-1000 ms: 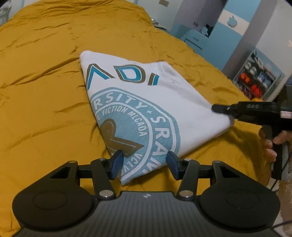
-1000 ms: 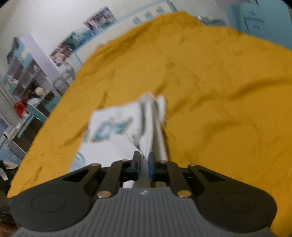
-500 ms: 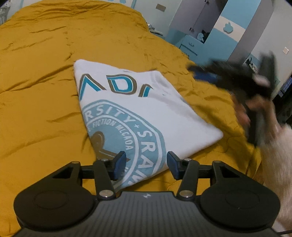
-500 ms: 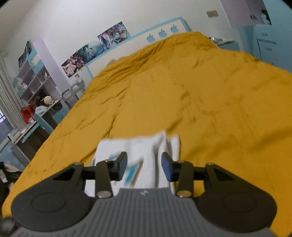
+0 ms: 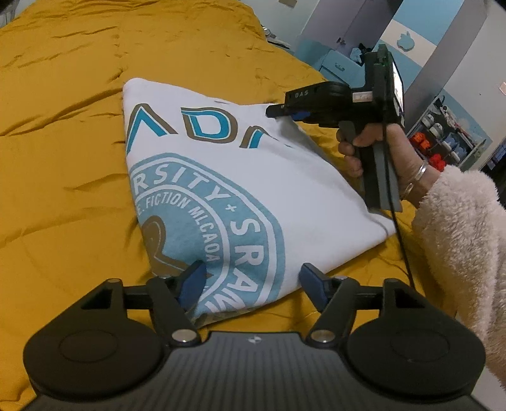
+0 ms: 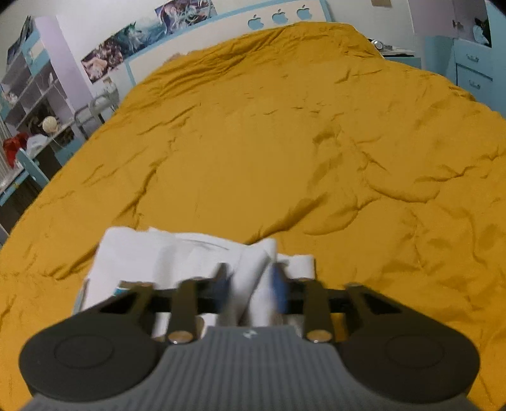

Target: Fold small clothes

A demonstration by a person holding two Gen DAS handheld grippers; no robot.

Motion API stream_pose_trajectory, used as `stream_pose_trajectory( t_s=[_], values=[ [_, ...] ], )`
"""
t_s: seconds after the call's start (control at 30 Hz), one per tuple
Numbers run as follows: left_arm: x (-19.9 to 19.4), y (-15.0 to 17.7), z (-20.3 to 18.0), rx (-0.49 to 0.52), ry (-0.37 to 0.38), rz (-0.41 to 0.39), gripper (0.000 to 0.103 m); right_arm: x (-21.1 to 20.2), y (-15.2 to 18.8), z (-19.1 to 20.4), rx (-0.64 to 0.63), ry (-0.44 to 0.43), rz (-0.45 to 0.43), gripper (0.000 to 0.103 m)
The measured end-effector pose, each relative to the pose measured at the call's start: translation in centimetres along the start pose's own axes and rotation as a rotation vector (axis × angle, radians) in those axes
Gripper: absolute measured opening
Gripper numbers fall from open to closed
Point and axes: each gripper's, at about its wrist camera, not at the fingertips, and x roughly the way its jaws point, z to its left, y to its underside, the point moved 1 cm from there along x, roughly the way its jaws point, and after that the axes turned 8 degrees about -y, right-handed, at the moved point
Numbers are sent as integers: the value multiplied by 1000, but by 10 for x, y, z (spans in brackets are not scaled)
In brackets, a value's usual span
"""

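1. The folded white T-shirt (image 5: 221, 177) lies on the mustard bedspread (image 5: 63, 158).
2. The right gripper (image 6: 249, 284) is closing on a bunched far edge (image 6: 249, 262); it should catch every layer.
3. The left gripper (image 5: 253, 278) is opening, straddling the near corner without pinching it.

White T-shirt (image 5: 284, 196) print reads "ADI" partly, with seal lettering "RSITY", "FICTION MLCAOA", "SRA". Right gripper (image 5: 275, 111) body marked "DAS". Apple logos (image 6: 280, 16) on the wall border
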Motion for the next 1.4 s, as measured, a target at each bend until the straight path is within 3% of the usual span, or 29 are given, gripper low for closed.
stream_pose_trajectory(
  t_s=[0.27,0.47,0.63,0.77,0.83,0.93,1.07,1.17,1.23,1.27,1.4],
  values=[
    [2,-6,0,-51,10,20,81,-8,-12,5,-20,60,-84,0],
    [3,-4,-6,-42,-1,17,82,16,-7,-12,-2,100,-35,0],
    [4,-2,-15,-2,-25,17,87,18,-5,-25,37,46,-19,0],
    [5,0,-18,29,-41,13,88,-37,0,-14,20,-70,-72,27],
    [4,0,-19,29,-42,9,88,-74,14,-3,-39,-86,-77,28],
    [3,2,-18,21,-33,5,88,-122,49,19,-183,-33,-38,28],
    [2,4,-20,40,-41,1,88,-160,92,25,-157,-60,22,28],
    [3,3,-21,44,-51,3,88,-166,110,31,-172,-63,47,28],
    [3,2,-21,40,-52,4,88,-158,117,31,-174,-53,77,21],
    [3,2,-20,37,-51,4,88,-155,120,31,-162,-59,90,2],
    [-14,-3,-12,0,-58,-15,75,-164,120,37,-179,-23,52,0]
  ],
)
